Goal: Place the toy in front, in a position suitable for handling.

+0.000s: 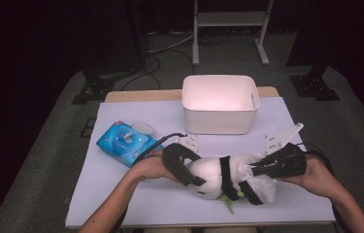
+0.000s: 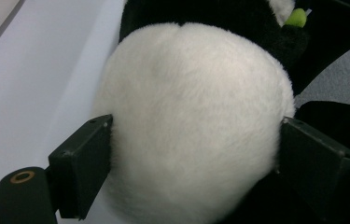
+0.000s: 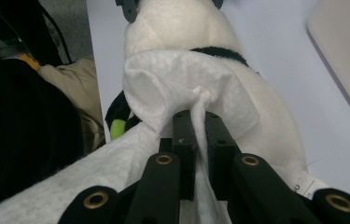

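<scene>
I am looking down on the counter [image 1: 121, 204], where the white bin [image 1: 220, 104] is standing at the far edge and the blue wipes pack [image 1: 124, 141] is lying to the left. The panda plush [image 1: 213, 177] is lying on its side near the front edge, between my two hands. My left gripper [image 2: 196, 144] is clasping the plush's white head, one jaw pressing into the fur on each side, jaws standing wide. My right gripper [image 3: 199, 135] is clenched tight on a pinch of white wipe cloth [image 3: 182, 84] that is draping over the plush's back. I am judging the plush to be light and very soft, so it is squashing under the pads rather than resisting; the round head is giving the left gripper the fullest hold. The cloth looks thin and limp, likely to slip or tear if tugged hard, so a bunched fold is the safest place to be pinching it.
</scene>
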### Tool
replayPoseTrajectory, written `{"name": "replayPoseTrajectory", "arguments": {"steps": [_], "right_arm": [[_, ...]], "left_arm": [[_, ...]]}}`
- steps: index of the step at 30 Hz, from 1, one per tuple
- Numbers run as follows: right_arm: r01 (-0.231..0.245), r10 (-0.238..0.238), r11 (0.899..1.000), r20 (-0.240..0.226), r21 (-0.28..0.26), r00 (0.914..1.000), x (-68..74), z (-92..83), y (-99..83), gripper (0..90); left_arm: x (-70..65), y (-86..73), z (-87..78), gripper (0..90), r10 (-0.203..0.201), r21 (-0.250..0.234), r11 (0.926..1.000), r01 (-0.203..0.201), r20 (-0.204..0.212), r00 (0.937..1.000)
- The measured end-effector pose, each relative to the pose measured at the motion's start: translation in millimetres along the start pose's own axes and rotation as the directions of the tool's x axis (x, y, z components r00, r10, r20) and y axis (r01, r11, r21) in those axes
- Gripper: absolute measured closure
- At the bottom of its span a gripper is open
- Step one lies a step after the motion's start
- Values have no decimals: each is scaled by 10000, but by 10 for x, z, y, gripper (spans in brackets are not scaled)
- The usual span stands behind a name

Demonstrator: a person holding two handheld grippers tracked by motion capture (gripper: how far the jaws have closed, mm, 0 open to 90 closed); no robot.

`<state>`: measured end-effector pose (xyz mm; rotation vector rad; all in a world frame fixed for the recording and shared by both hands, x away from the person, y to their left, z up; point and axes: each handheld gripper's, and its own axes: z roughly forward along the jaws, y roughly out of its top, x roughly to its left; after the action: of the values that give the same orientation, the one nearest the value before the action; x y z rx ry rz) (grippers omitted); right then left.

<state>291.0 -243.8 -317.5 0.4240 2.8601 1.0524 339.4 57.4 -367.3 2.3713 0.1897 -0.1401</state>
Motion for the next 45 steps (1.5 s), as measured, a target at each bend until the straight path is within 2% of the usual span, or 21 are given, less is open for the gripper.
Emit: {"name": "replayPoseTrajectory", "arguments": {"steps": [2,10,16,21,25,32,40,45], "right_arm": [[111,-111,9999,73,0,9999,1,4,49,843],[528,-529,9985,15,125,9986,-9,107,295,842],[832,-821,9953,-249,502,9963,-24,318,494,842],[994,-975,9926,-310,696,9948,-36,485,603,841],[1076,-1040,9911,-482,786,9934,-47,598,645,841],[861,-853,9936,-142,727,9963,-83,444,566,842],[160,-170,9994,313,315,9994,-161,145,337,841],[-110,104,9999,454,123,9989,-234,34,204,840]], "left_arm": [[4,-13,0,193,16,-40,10000,-16,53,10000],[-24,-12,4,192,130,-102,9999,-130,-1,9999],[-46,-1,8,192,224,-95,9997,-224,-24,9997],[-31,-17,9,191,148,-314,9994,-147,54,9999],[-36,-34,3,191,166,-244,9996,-164,53,9998],[-64,-54,7,191,225,-275,9994,-223,84,9997],[-79,-62,10,190,232,-294,9993,-228,124,9997],[-80,-57,6,183,182,-259,9995,-178,160,9997]]}}
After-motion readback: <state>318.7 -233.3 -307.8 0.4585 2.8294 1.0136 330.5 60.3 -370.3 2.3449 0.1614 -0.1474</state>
